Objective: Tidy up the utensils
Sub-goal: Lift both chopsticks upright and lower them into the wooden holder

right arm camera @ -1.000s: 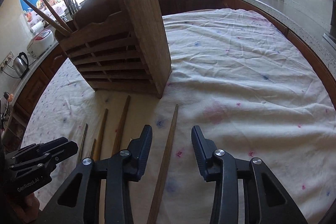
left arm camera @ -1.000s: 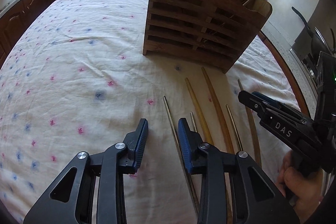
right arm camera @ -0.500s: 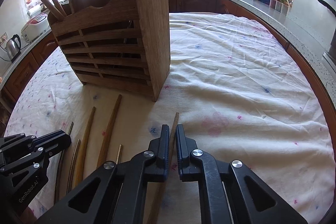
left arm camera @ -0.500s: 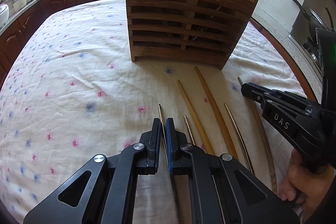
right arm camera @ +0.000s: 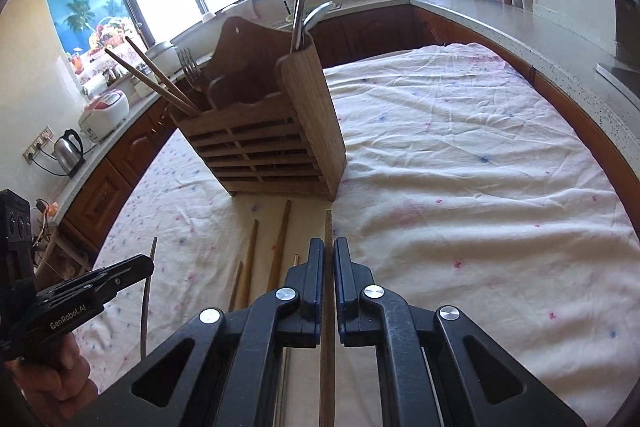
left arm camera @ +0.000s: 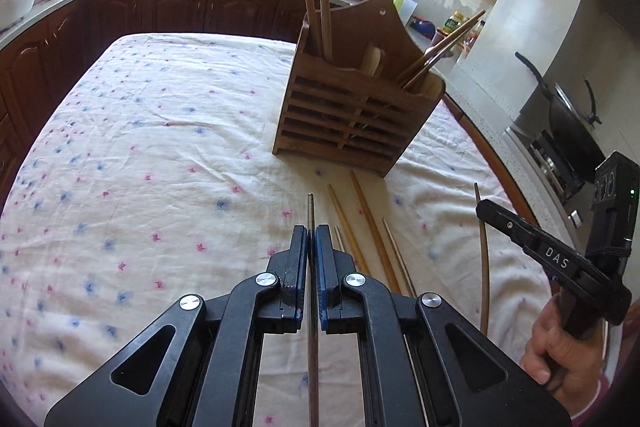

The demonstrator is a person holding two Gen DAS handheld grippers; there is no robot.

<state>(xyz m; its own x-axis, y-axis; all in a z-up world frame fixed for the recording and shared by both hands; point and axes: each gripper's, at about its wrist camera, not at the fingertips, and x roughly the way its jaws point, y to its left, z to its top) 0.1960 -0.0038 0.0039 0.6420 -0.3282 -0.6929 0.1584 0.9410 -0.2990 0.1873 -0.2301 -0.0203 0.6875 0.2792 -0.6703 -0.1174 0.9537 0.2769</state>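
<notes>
We see a slatted wooden utensil holder [left arm camera: 356,115] upright on the flowered cloth [left arm camera: 160,155], loose chopsticks [left arm camera: 370,223] lying before it, "DAS" and "GenRobot.AI" on the tools, our left gripper [left arm camera: 311,239] clamped on a thin metal chopstick [left arm camera: 311,211], our right gripper [right arm camera: 328,251] clamped on a wooden chopstick [right arm camera: 328,227].

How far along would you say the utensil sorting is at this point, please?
Partly done: the wooden holder already has chopsticks and cutlery standing in it. In hand: the left gripper is shut on a metal chopstick, the right gripper on a wooden chopstick. Left: four chopsticks on the tablecloth.
</notes>
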